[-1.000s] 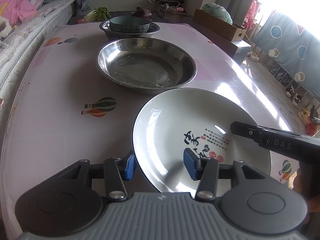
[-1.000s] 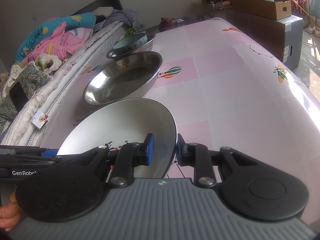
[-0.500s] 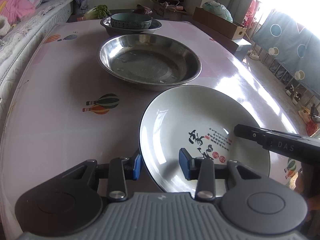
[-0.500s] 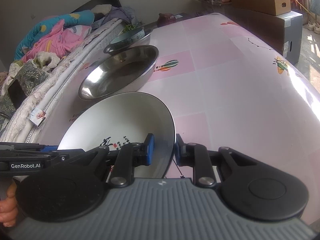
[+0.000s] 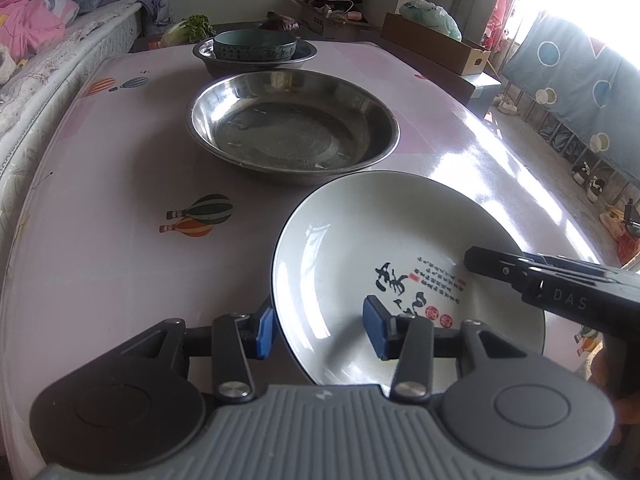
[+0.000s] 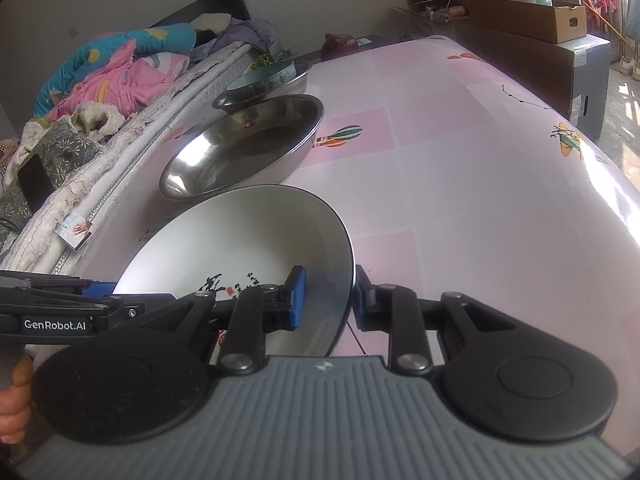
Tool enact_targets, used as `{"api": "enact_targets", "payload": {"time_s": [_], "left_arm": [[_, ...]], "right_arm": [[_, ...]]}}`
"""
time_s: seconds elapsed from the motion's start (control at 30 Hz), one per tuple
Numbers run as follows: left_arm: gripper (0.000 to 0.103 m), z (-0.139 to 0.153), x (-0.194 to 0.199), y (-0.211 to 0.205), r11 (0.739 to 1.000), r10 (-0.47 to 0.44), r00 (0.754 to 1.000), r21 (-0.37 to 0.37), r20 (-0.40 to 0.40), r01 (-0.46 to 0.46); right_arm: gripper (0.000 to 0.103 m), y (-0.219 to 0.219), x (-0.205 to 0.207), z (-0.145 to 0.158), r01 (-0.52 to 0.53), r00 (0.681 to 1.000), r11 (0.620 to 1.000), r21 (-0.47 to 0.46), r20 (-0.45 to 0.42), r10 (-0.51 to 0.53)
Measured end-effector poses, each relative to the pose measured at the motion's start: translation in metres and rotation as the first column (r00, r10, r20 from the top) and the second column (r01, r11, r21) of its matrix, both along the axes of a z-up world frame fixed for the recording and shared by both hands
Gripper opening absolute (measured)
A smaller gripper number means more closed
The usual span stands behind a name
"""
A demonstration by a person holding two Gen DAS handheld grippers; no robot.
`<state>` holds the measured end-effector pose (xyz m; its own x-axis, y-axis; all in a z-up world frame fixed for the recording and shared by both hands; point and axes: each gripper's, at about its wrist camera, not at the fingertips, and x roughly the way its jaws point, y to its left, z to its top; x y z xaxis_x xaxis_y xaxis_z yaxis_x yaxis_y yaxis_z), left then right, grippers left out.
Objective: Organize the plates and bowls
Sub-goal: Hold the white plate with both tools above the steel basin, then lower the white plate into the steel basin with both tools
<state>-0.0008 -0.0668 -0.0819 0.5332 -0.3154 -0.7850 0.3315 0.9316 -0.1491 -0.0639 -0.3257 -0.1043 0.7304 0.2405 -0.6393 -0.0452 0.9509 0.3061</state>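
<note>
**Two grips on one rim: the plate can slip or clip the steel basin**

The white plate (image 5: 400,264) sits low and centre-right in the left wrist view, its far edge just beside the near rim of the big steel basin (image 5: 292,136). Whether the plate rests on the table (image 5: 100,184) or is already lifted a little, you cannot tell from these views.

Your left gripper (image 5: 320,330) straddles the plate's left rim, one pad outside and one over the inner face. A wide gap shows between the pads, so it reads as not yet clamped. Your right gripper (image 6: 326,298) straddles the opposite rim, low centre in its own view, with pads much closer together. It looks pinched on the plate, though contact on the inner pad is hard to confirm.

Risks from here:

- The plate is glazed and glossy. If only one side bites, the plate may pivot and slide out of the pads.
- If the two hands rise unevenly, the plate will tilt and its far edge could knock the basin.
- Squeezing the rim from both sides with a twist could chip it.
- Further up the frame, a teal bowl (image 5: 255,45) sits inside a smaller steel dish (image 5: 256,56). A long forward carry should clear both.

Close the left side firmly before you lift.
</note>
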Motion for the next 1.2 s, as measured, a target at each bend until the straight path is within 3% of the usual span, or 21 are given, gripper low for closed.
{"api": "enact_targets", "payload": {"time_s": [0.67,1.2], "left_arm": [[0.045,0.007,-0.007,-0.012,1.000,-0.019,1.000,-0.009,0.020,0.019],[0.045,0.024,-0.007,-0.008,0.999,-0.007,0.998,-0.043,0.056,0.010]], "right_arm": [[0.024,-0.013,-0.015,0.005,0.051,0.999,0.998,0.022,0.009,-0.051],[0.024,-0.014,-0.012,0.028,0.050,0.998,0.998,0.023,0.047,-0.051]]}}
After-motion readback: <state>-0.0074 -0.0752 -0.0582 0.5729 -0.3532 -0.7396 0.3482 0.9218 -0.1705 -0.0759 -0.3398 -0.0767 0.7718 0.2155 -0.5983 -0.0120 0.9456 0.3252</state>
